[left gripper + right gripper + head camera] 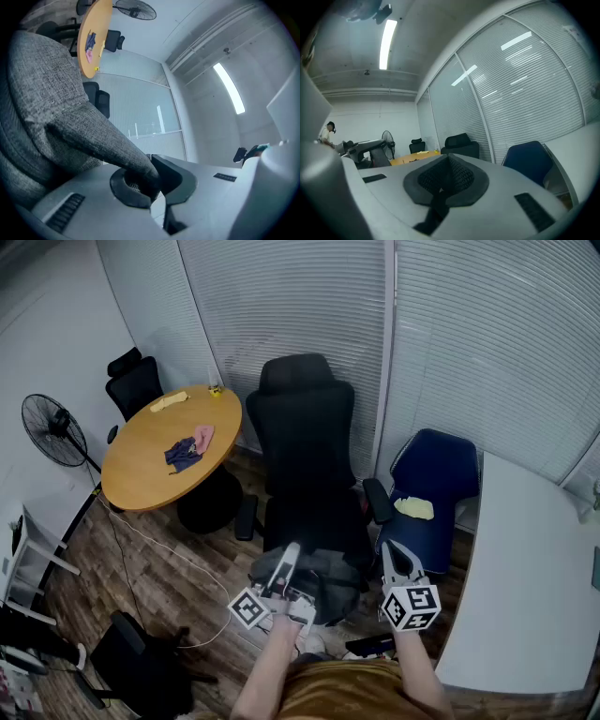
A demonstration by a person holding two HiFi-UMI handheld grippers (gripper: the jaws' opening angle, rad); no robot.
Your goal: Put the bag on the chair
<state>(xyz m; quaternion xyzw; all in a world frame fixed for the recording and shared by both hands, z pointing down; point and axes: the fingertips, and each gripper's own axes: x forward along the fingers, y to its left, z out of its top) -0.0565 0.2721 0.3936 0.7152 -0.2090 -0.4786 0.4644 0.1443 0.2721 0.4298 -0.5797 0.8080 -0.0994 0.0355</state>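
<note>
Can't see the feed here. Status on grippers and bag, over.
Left gripper shut on grey bag. Right gripper shut, empty. Bag hangs at front of black chair, not clearly set down. Nothing seen on seat.

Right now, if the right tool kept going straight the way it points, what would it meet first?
Probably the black office chair, seen just past the shut right tool; the blue chair sits off to its right. Depth is unclear.

Dim, cool light from a ceiling tube (387, 42), heavy fisheye bending and dark vignetting at the edges.
</note>
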